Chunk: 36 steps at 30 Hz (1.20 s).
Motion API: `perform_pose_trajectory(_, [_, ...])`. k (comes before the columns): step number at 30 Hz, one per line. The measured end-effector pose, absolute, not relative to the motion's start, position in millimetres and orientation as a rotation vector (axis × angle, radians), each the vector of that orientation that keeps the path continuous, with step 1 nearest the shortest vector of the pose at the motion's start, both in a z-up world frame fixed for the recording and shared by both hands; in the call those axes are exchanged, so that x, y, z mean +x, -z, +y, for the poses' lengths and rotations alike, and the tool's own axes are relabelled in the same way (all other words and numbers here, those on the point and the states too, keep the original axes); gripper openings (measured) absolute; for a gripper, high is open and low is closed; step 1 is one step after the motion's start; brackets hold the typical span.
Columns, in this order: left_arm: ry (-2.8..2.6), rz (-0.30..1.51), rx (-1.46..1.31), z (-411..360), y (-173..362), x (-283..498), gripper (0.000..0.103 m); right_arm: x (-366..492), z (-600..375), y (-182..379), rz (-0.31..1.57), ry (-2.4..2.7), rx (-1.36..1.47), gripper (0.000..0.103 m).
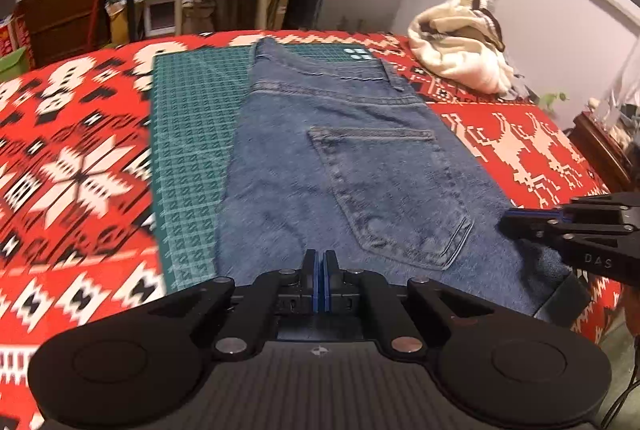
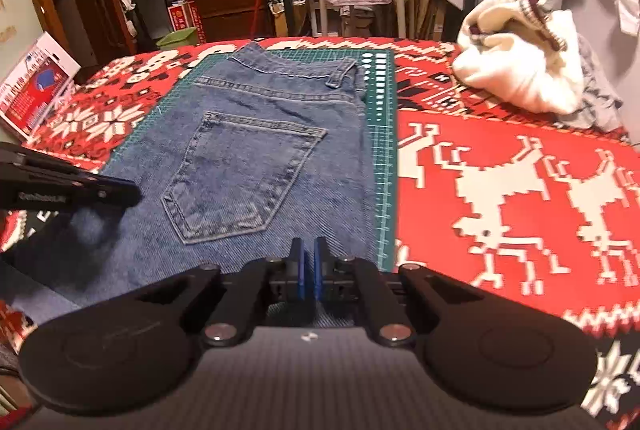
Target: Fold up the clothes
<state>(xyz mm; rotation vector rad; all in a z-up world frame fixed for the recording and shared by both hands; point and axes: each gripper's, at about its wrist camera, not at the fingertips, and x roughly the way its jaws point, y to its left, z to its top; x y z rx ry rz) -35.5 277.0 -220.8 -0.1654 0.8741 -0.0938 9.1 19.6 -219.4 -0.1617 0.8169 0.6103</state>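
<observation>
Two black grippers with blue finger pads are in view. Your left gripper (image 1: 321, 262) has its jaws pressed together with almost no gap; nothing is visibly caught between them, and they sit low over the near edge of the folded blue denim jeans (image 1: 340, 166). Your right gripper (image 2: 308, 254) has its jaws nearly closed, with a narrow slit between the pads and no fabric visible in it; it sits over the near right part of the jeans (image 2: 256, 166), just beside their right edge.

In the left wrist view, your right gripper (image 1: 516, 220) enters from the right, over the jeans' right edge. In the right wrist view, your left gripper (image 2: 128, 192) enters from the left, over the jeans' left part.

The jeans lie flat, back pocket (image 2: 244, 174) up, waistband at the far end, on a green gridded cutting mat (image 1: 188, 134). The mat rests on a red, white and black patterned cloth (image 2: 500, 158) covering the tabletop. A crumpled cream knit garment with dark stripes (image 2: 520, 66) lies at the far right, well apart from the jeans.
</observation>
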Motion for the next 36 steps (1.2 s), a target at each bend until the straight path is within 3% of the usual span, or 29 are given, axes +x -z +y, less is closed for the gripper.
perform_pose_trajectory(2, [0.088, 0.876, -0.176, 276.2, 219.9, -43.3, 0.004, 1.0, 17.1, 214.9, 0.814, -0.602, -0.165, 0.009])
perform_pose_trajectory(14, [0.045, 0.888, -0.238, 273.9, 215.8, -91.0, 0.005, -45.8, 26.3, 212.4, 0.834, -0.654, -0.142, 0.015])
perform_pose_trajectory(26, [-0.071, 0.837, -0.262, 296.3, 208.0, -156.2, 0.005, -75.1, -30.4, 206.1, 0.784, -0.588, -0.101, 0.016])
perform_pose_trajectory(29, [-0.116, 0.8, -0.266, 301.6, 199.7, -172.0, 0.011, -78.5, -44.8, 203.8, 0.773, -0.553, -0.072, 0.019])
perform_pose_trajectory(31, [-0.137, 0.784, -0.287, 307.5, 196.0, -181.0, 0.019, -79.6, -55.1, 203.7, 0.772, -0.526, -0.043, 0.026])
perform_pose_trajectory(33, [-0.146, 0.781, -0.304, 312.8, 195.9, -187.5, 0.029, -78.7, -66.3, 206.6, 0.786, -0.509, 0.005, 0.027])
perform_pose_trajectory(36, [-0.16, 0.803, -0.324, 320.3, 200.7, -190.5, 0.029, -75.5, -73.5, 209.7, 0.799, -0.506, 0.059, 0.028])
